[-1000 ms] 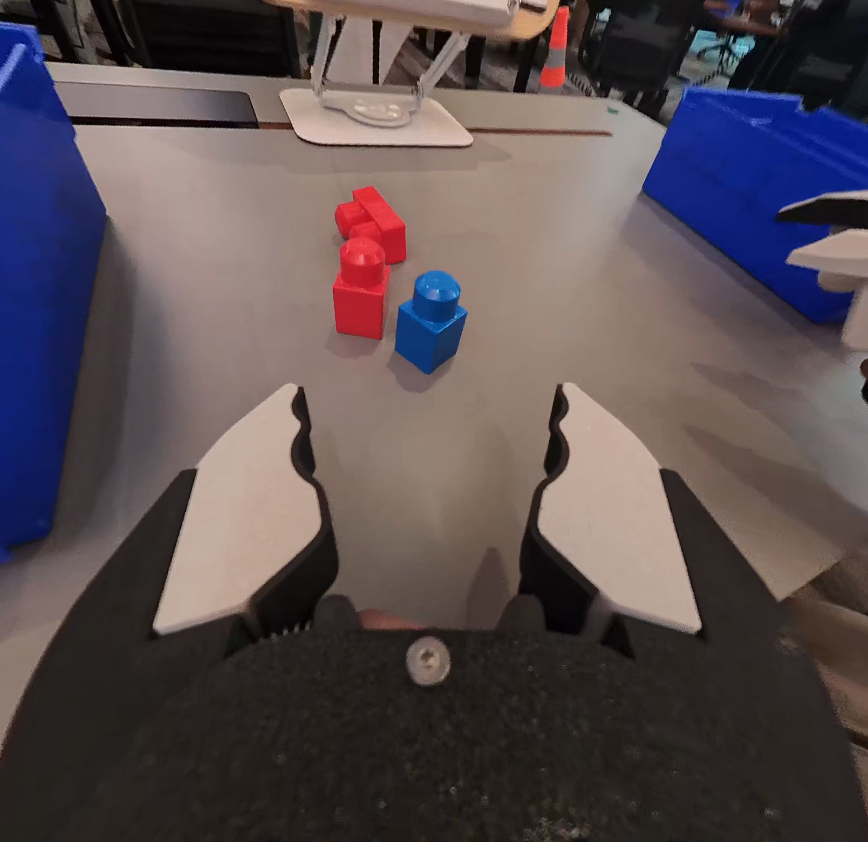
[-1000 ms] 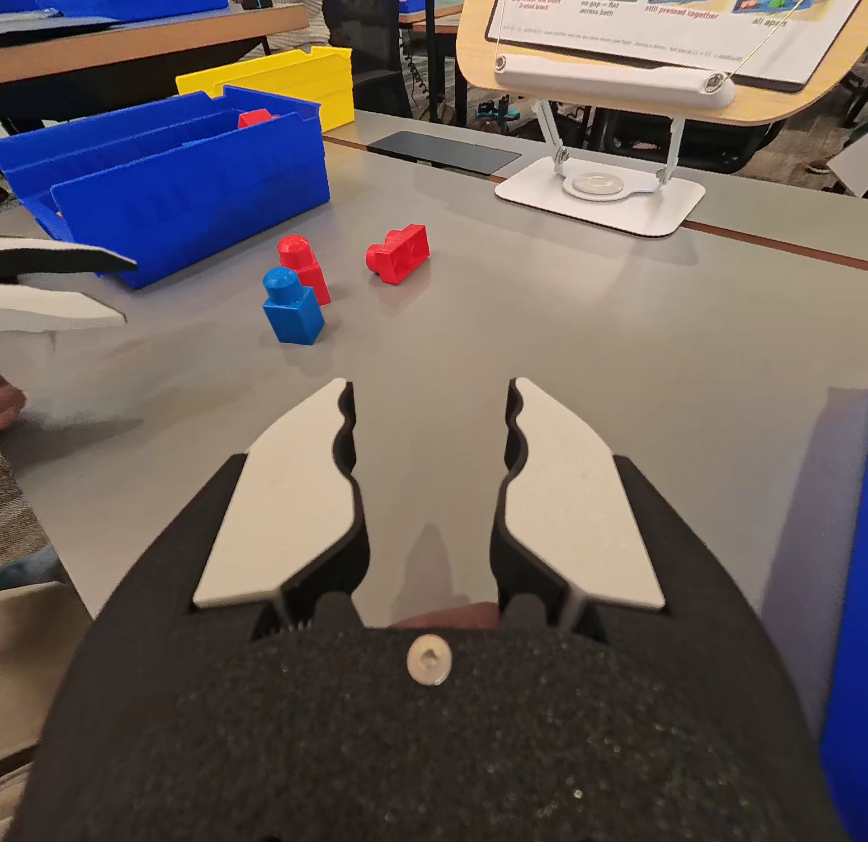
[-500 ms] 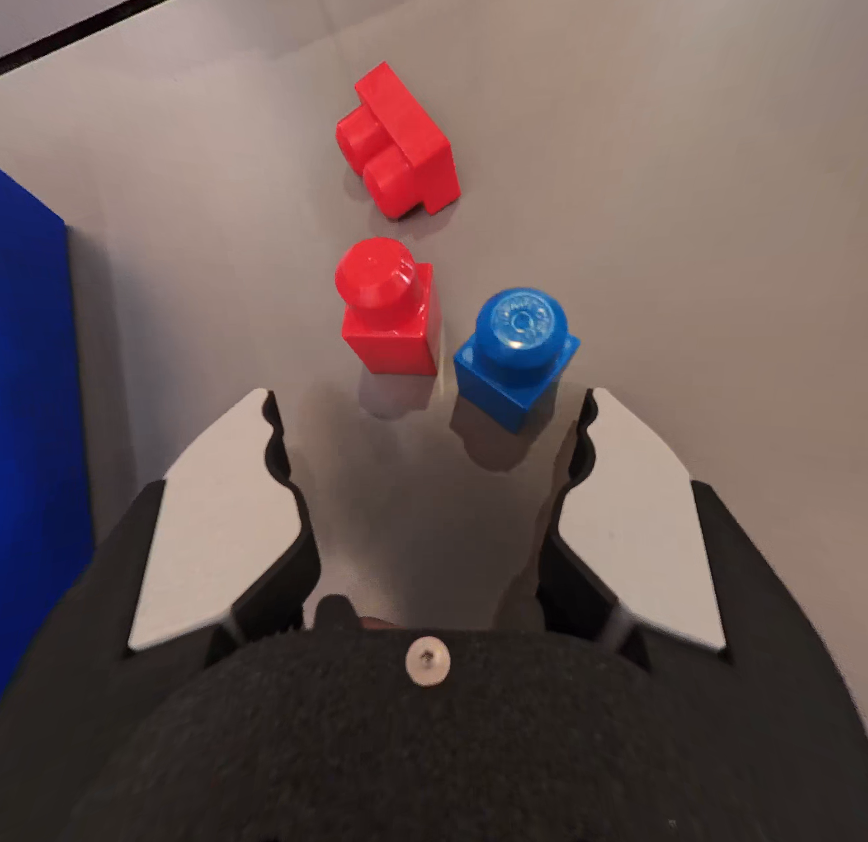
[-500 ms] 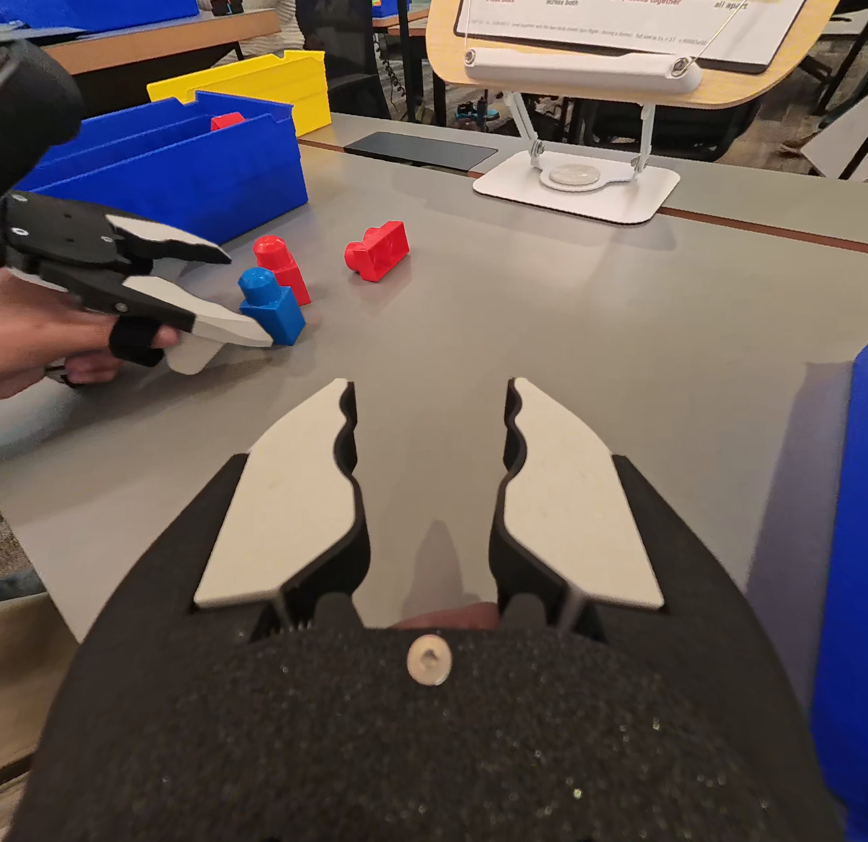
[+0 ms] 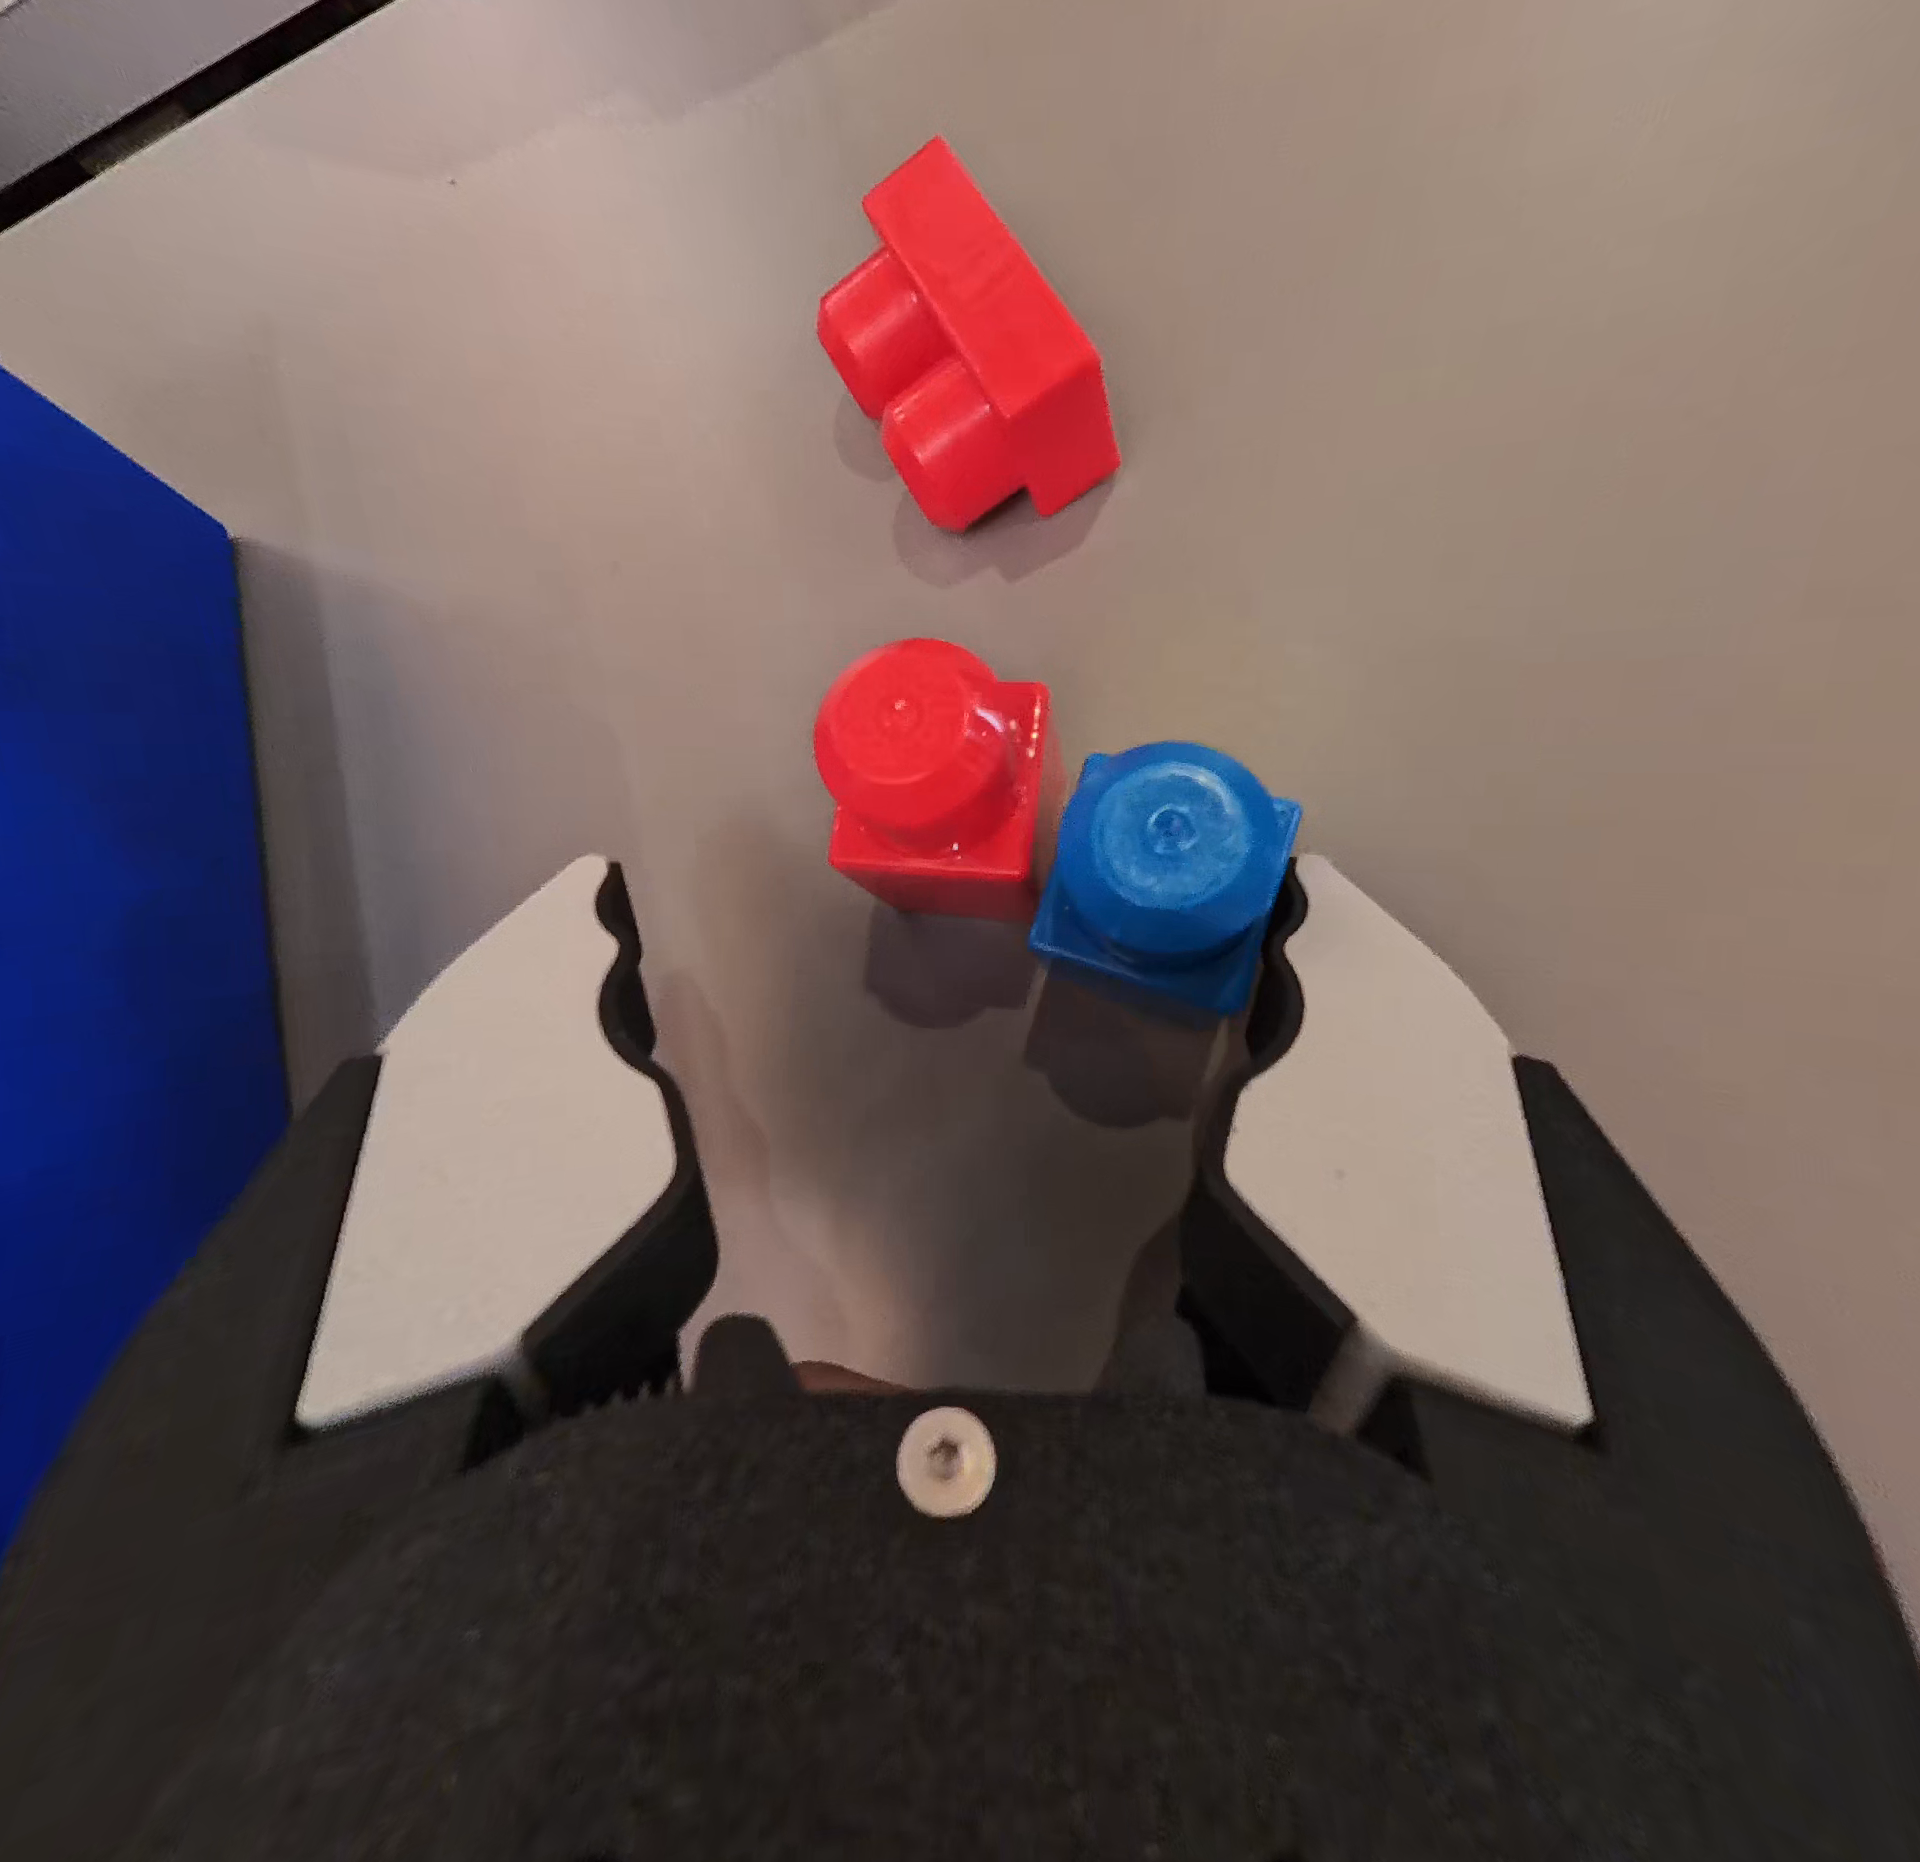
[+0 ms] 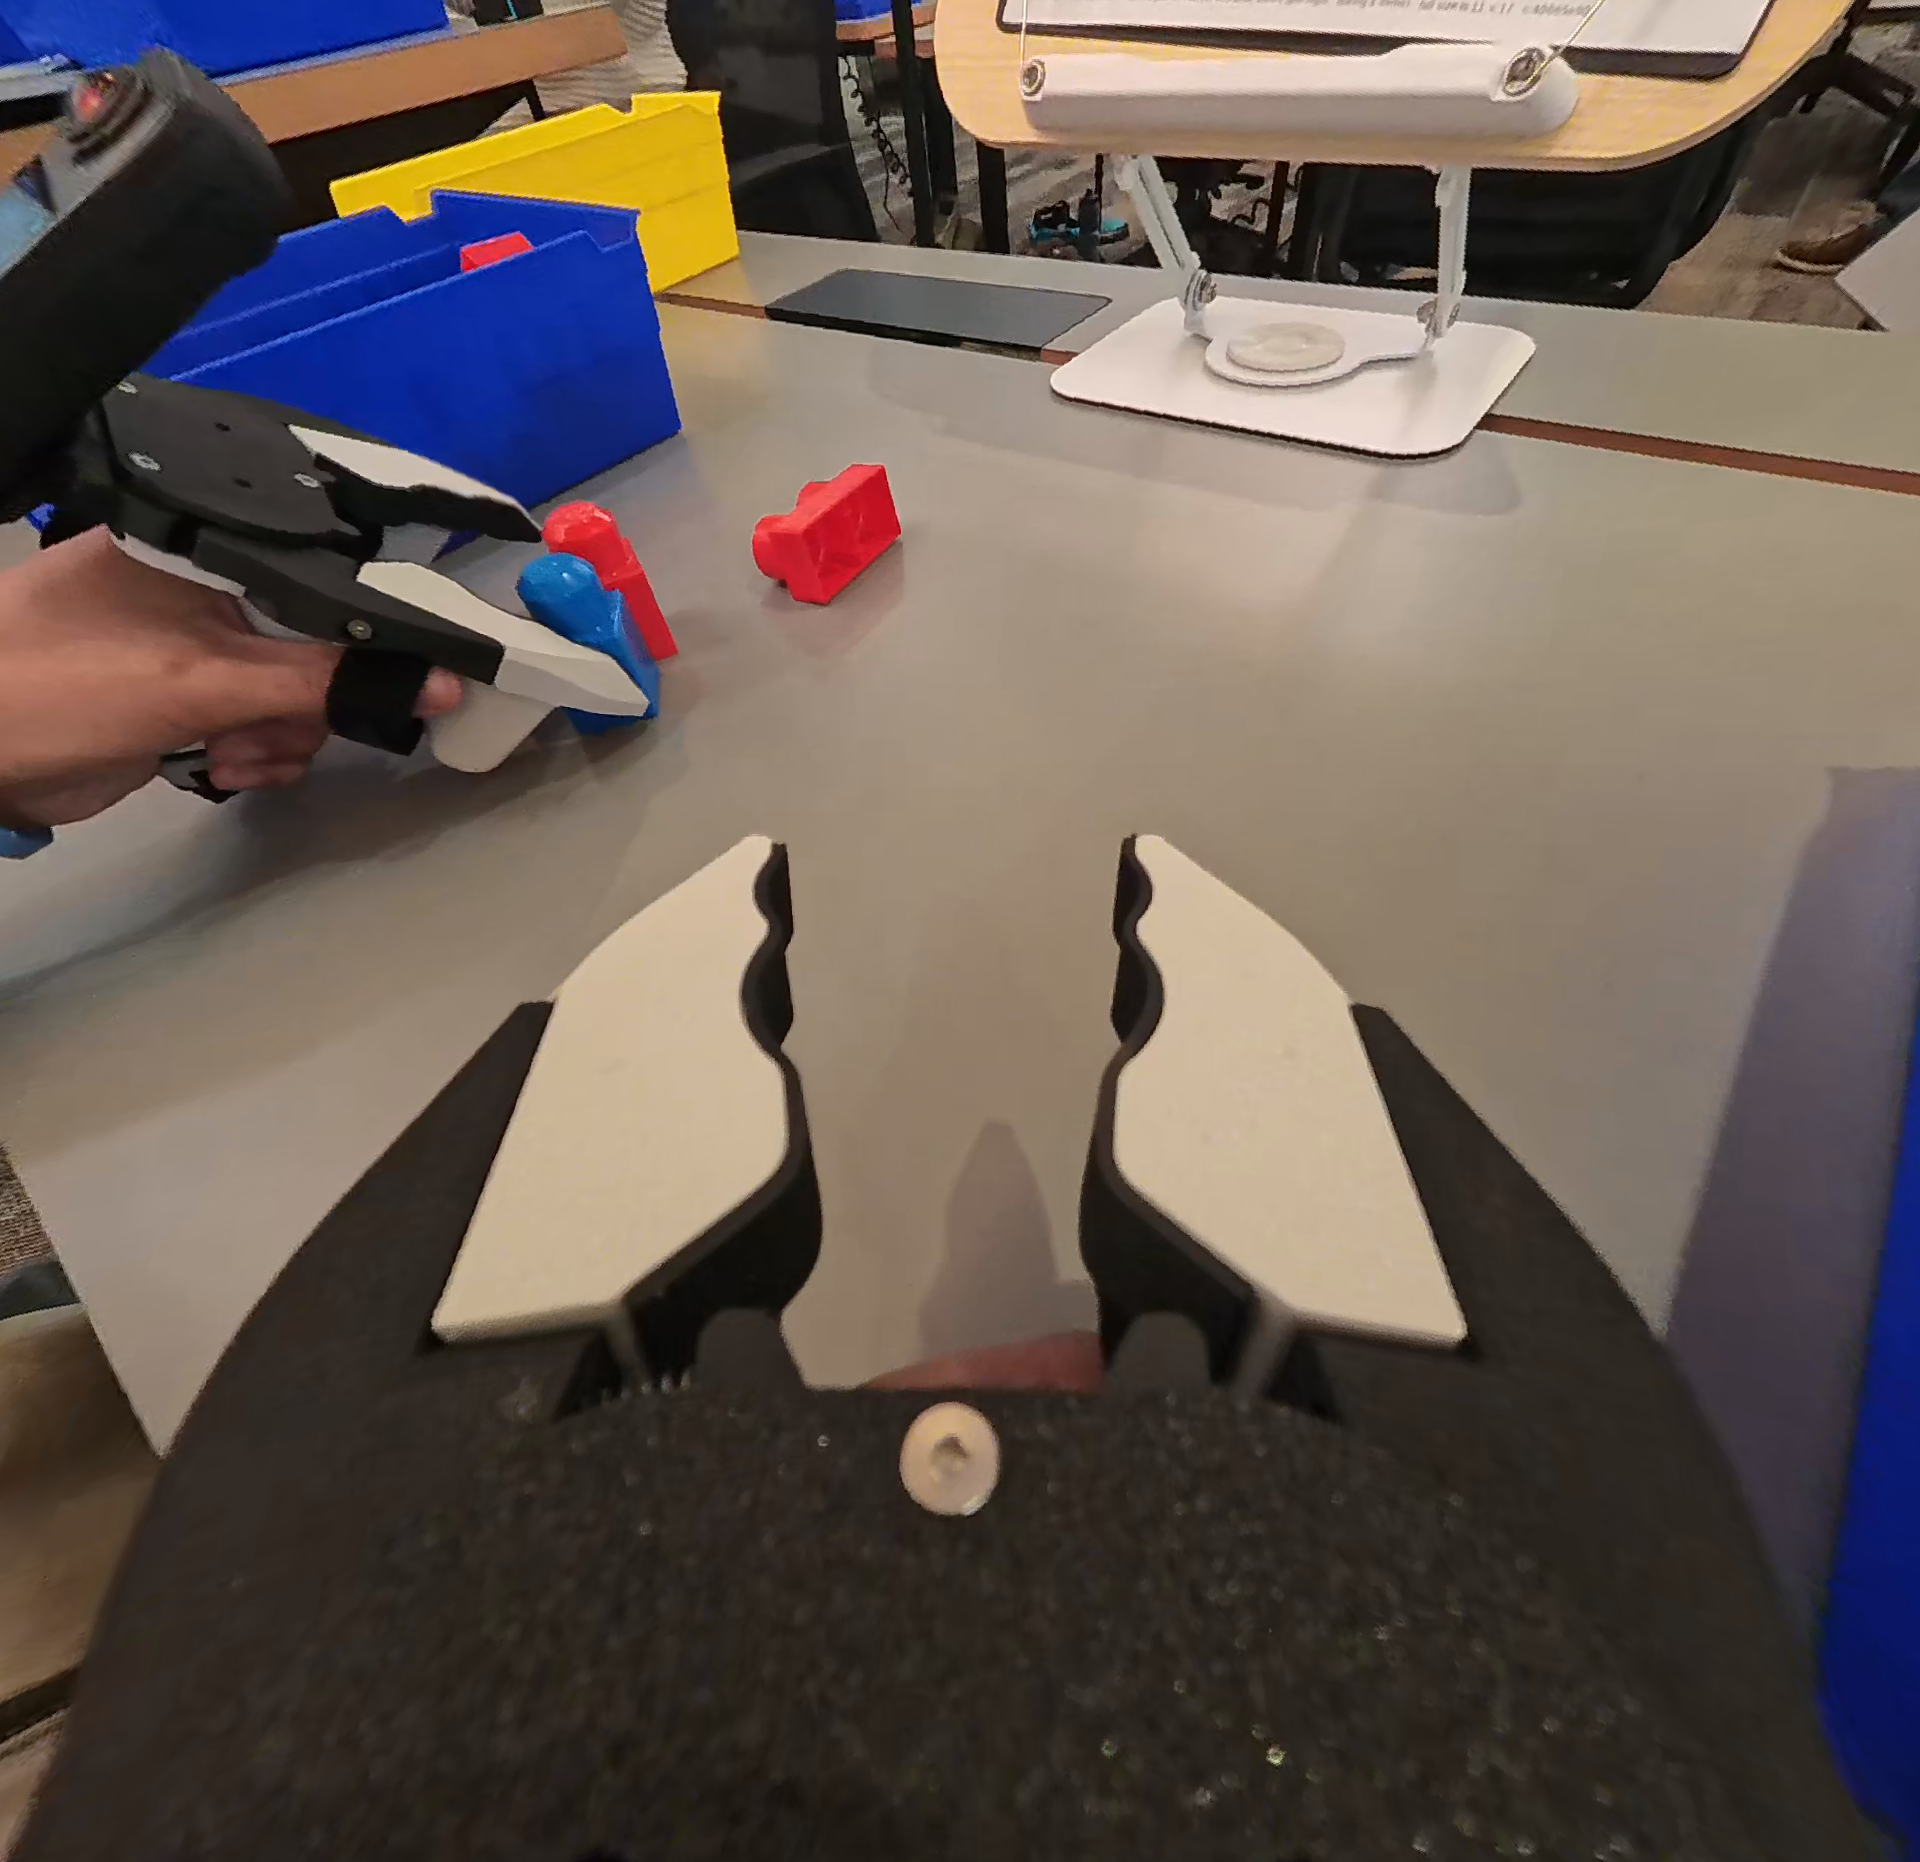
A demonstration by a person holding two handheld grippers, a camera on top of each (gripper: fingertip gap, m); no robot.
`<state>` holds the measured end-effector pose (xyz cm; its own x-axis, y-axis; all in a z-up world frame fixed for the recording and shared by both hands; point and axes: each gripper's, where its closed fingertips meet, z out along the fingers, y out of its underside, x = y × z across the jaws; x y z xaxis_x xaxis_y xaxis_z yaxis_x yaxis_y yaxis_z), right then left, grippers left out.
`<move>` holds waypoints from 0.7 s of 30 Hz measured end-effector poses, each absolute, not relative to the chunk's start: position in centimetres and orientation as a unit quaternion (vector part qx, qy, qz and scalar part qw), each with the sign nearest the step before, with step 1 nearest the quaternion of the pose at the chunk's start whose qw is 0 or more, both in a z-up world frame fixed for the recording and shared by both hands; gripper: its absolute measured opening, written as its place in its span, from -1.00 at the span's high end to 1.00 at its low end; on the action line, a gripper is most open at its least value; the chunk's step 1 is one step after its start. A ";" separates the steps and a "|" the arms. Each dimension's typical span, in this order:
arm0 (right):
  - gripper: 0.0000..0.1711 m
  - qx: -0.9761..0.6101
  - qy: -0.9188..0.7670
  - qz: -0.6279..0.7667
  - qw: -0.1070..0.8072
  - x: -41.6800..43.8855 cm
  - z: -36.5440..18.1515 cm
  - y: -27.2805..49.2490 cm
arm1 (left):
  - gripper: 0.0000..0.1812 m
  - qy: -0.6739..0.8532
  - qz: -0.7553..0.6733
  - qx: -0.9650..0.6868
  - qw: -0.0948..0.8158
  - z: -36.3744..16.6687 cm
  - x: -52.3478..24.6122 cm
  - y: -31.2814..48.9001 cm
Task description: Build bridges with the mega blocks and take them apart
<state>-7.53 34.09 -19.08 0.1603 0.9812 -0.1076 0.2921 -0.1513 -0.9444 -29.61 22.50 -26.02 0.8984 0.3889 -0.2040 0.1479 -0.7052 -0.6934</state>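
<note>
the left gripper (image 5: 951,877) hangs steeply over the grey table (image 5: 1507,462), its jaws spread wide and clamped on nothing. its right finger (image 5: 1371,991) touches the side of the blue one-stud block (image 5: 1164,877), while the left finger stands well clear, so this looks like the approach to a grasp on that block, not a hold. the blue block stands upright, pressed against the red one-stud block (image 5: 925,784), which is also upright; that contact means closing the jaws as they stand could catch both or nudge the red one aside. the red two-stud block (image 5: 966,347) lies on its side a little beyond them, studs pointing sideways, probably meant as the span across the two single blocks once they are set apart as pillars.

the right gripper (image 6: 951,867) waits low over bare table, jaws apart and empty, well away from the blocks. a blue bin (image 6: 436,358) with a red piece inside sits behind the blocks, with a yellow bin (image 6: 582,181) beyond it and a white stand (image 6: 1288,368) farther back.
</note>
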 end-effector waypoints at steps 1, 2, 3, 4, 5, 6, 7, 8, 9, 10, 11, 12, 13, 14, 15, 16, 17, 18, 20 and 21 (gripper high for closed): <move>0.30 -0.637 -0.500 0.413 0.417 -7.6 -19.2 34.1 | -0.25 -0.147 0.167 -0.909 0.353 -26.1 -29.6 22.5; 0.31 -0.637 -0.500 0.413 0.415 -7.6 -19.2 34.1 | -0.25 -0.145 0.162 -0.910 0.352 -26.1 -29.4 22.4; 0.31 -0.638 -0.501 0.414 0.414 -7.7 -19.3 34.1 | -0.25 -0.142 0.154 -0.913 0.350 -26.1 -29.1 22.2; 0.31 -0.638 -0.501 0.414 0.412 -7.7 -19.4 34.0 | -0.25 -0.138 0.147 -0.915 0.349 -26.0 -28.6 21.9; 0.31 -0.638 -0.502 0.414 0.412 -7.7 -19.5 34.0 | -0.25 -0.138 0.146 -0.915 0.350 -25.8 -28.4 21.5; 0.31 -0.638 -0.503 0.413 0.412 -7.8 -19.5 34.0 | -0.23 -0.139 0.148 -0.914 0.351 -25.6 -28.3 20.9; 0.31 -0.638 -0.503 0.412 0.412 -7.8 -19.6 34.0 | -0.21 -0.142 0.152 -0.914 0.349 -25.5 -28.3 20.3; 0.31 -0.638 -0.503 0.413 0.412 -7.8 -19.6 33.9 | -0.20 -0.146 0.160 -0.914 0.342 -25.5 -28.6 19.7; 0.31 -0.638 -0.503 0.413 0.411 -7.8 -19.6 34.0 | -0.20 -0.148 0.171 -0.914 0.335 -25.5 -29.0 19.2; 0.31 -0.638 -0.503 0.414 0.411 -7.9 -19.6 33.9 | -0.19 -0.151 0.179 -0.913 0.333 -25.5 -29.3 18.8; 0.31 -0.638 -0.503 0.413 0.411 -7.9 -19.6 34.0 | -0.18 -0.154 0.177 -0.913 0.334 -25.6 -29.5 18.8; 0.31 -0.638 -0.503 0.413 0.411 -7.9 -19.6 33.9 | -0.18 -0.157 0.170 -0.914 0.332 -25.9 -29.5 18.9; 0.31 -0.638 -0.503 0.414 0.410 -8.0 -19.5 33.9 | -0.18 -0.158 0.167 -0.916 0.330 -26.1 -29.4 19.0; 0.31 -0.637 -0.504 0.414 0.410 -8.0 -19.5 33.8 | -0.19 -0.156 0.167 -0.916 0.330 -26.2 -29.3 19.3; 0.31 -0.637 -0.505 0.414 0.411 -8.0 -19.5 33.7 | -0.18 -0.153 0.170 -0.916 0.330 -26.3 -29.2 19.5; 0.31 -0.636 -0.506 0.412 0.412 -8.0 -19.4 33.7 | -0.18 -0.151 0.171 -0.916 0.330 -26.4 -29.1 19.8; 0.31 -0.636 -0.506 0.412 0.413 -8.0 -19.4 33.7 | -0.18 -0.152 0.172 -0.916 0.329 -26.5 -29.1 20.0; 0.32 -0.635 -0.506 0.413 0.413 -7.9 -19.3 33.7 | -0.17 -0.154 0.176 -0.915 0.328 -26.5 -29.2 20.2; 0.32 -0.636 -0.505 0.413 0.413 -7.9 -19.2 33.7 | -0.17 -0.158 0.175 -0.914 0.330 -26.5 -29.4 20.6; 0.32 -0.636 -0.504 0.413 0.414 -7.8 -19.2 33.8 | -0.17 -0.161 0.174 -0.913 0.331 -26.5 -29.4 20.8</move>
<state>-7.84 33.80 -19.21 0.1513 0.9827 -0.1071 0.2995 -0.1489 -0.9424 -29.43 20.80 -26.51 0.8877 0.4090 -0.2112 0.1790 -0.7294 -0.6602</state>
